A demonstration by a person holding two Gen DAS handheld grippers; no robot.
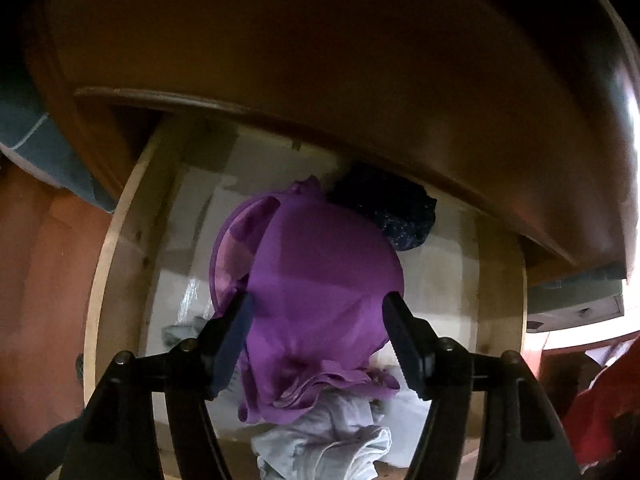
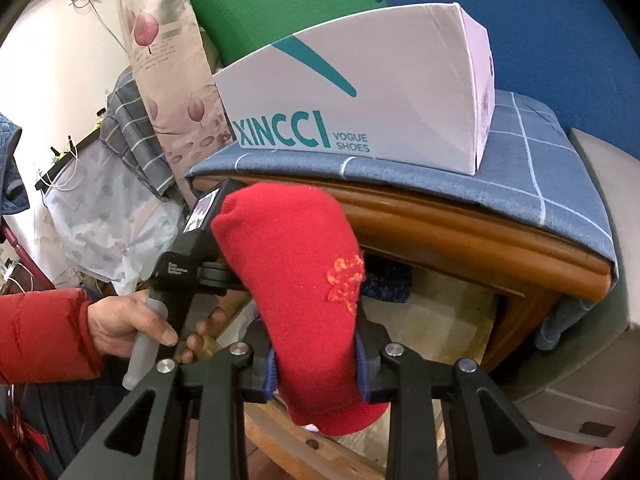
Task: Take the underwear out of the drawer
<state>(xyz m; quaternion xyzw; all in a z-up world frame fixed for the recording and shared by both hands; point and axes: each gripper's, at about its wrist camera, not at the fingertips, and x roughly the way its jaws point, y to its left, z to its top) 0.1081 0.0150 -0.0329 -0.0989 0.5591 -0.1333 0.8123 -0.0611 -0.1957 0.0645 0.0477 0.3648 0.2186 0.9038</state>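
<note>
An open pale-wood drawer (image 1: 116,240) holds a purple bra (image 1: 320,272), a dark navy garment (image 1: 396,208) behind it and a crumpled grey-white cloth (image 1: 332,440) at the front. My left gripper (image 1: 316,320) points down into the drawer and stands open, its two fingers either side of the purple bra's cup. In the right wrist view my right gripper (image 2: 316,364) is shut on a red sock (image 2: 292,264) with an orange emblem, held up in front of the drawer (image 2: 432,312). A hand (image 2: 124,320) in a red sleeve holds the left gripper's handle.
The dark wooden cabinet top (image 1: 320,60) overhangs the back of the drawer. A blue checked cloth (image 2: 520,160) covers it, with a white shoe box (image 2: 360,112) on top. A grey block (image 2: 592,360) stands right of the cabinet. Pillows and bags are piled at left.
</note>
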